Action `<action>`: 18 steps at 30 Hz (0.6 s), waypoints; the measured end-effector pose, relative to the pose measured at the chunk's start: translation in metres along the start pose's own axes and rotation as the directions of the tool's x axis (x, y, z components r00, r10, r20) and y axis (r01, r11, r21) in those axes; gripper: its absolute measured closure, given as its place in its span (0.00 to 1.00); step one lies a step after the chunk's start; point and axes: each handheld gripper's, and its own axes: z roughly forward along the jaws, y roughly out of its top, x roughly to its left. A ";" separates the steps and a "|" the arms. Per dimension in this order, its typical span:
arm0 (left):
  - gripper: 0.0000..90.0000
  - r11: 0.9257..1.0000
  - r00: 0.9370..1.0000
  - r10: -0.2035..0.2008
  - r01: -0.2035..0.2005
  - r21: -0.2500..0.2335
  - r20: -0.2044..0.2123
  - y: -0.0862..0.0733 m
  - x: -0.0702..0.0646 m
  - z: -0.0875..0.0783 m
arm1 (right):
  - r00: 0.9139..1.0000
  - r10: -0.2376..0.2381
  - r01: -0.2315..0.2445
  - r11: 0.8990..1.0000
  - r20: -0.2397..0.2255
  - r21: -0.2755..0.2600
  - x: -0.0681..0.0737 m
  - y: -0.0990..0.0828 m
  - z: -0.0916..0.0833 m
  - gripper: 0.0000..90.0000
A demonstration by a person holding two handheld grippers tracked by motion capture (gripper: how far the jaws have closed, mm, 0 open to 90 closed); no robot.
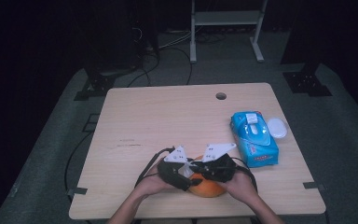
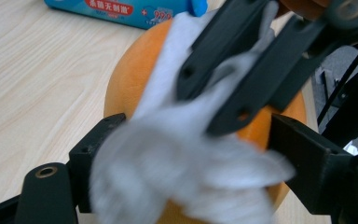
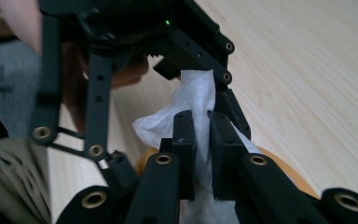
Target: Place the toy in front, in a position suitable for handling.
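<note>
Right gripper [image 3: 201,140] pinches a crumpled white tissue [image 3: 193,95] between near-shut jaws; left gripper [image 2: 186,154] straddles the round orange fruit [image 2: 135,74] beneath it.

Two hand-held tongs meeting over an orange ball [image 1: 207,186], blue wipes pack [image 1: 254,138] beside, wooden table [image 1: 158,116]

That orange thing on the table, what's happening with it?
A person is working a white wipe over the orange ball at the table's near edge. The right gripper is shut on the wipe, while the left gripper straddles the ball with the wipe between its jaws. A blue wipes pack lies to the right.
</note>
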 end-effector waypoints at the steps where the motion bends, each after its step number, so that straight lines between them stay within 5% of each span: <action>1: 0.25 1.000 1.000 -0.015 0.015 -0.013 0.006 -0.002 0.001 0.000 | 1.000 0.001 -0.001 1.000 -0.005 0.017 -0.005 0.003 0.003 0.91; 9: 0.25 1.000 1.000 0.022 -0.022 -0.012 -0.002 0.002 -0.003 0.002 | 0.996 0.084 -0.084 0.996 0.002 0.019 -0.031 -0.005 -0.011 0.91; 13: 0.24 0.999 0.999 0.053 -0.053 0.009 -0.010 0.005 -0.007 0.004 | 0.998 0.068 -0.067 0.998 -0.020 0.012 -0.023 -0.002 -0.006 0.90; 18: 0.25 0.999 0.999 0.041 -0.041 0.003 -0.006 0.002 -0.005 0.003 | 0.998 0.059 -0.059 0.998 -0.003 0.014 -0.024 -0.002 -0.004 0.91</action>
